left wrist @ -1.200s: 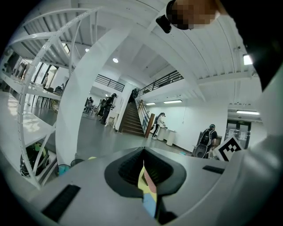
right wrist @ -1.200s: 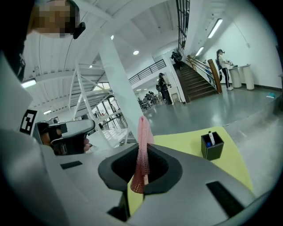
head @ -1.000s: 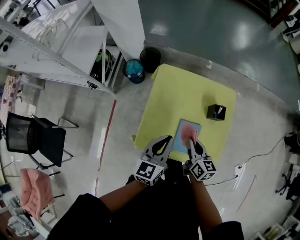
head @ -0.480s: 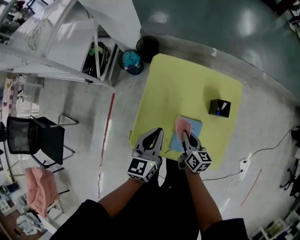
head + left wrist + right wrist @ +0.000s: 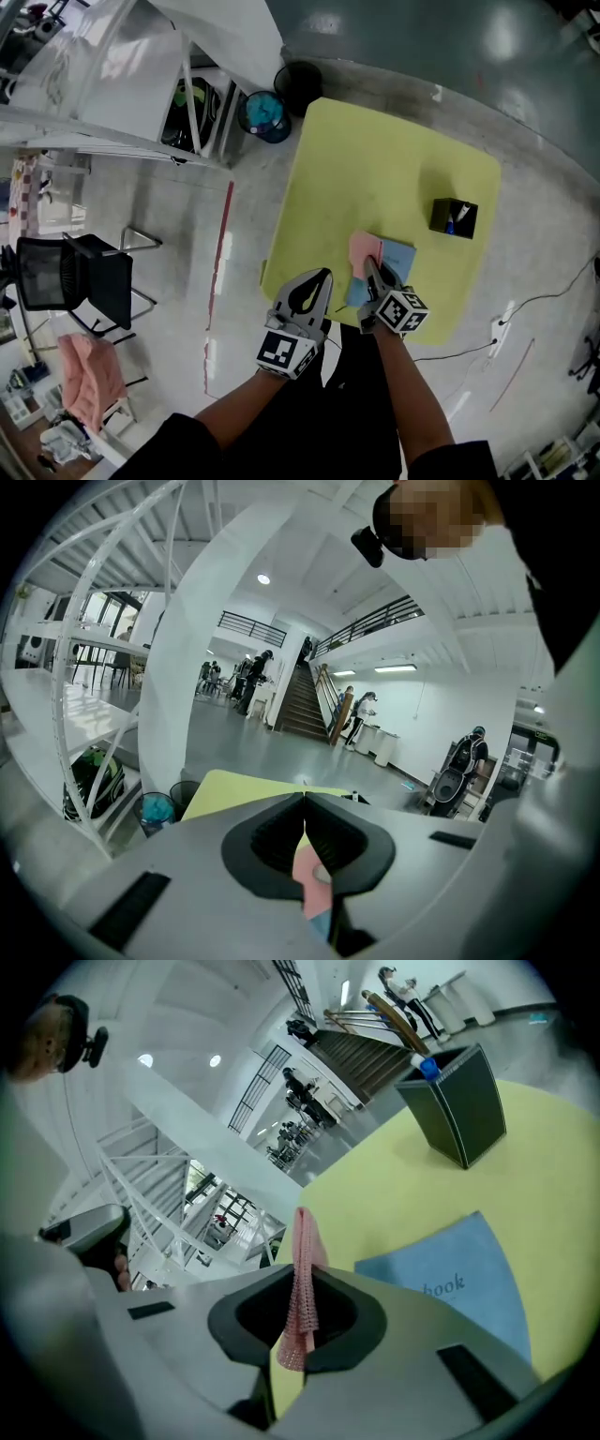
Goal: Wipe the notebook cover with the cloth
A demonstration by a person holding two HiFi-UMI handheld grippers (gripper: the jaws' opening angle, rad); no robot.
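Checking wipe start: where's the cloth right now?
The pink cloth is clamped in the right tool; in the head view it sits at the left edge of the blue notebook, near the yellow table's front edge.

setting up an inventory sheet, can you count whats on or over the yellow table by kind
blue notebook: 1
pink cloth, pinched in the right gripper: 1
black pen holder: 1
total: 3
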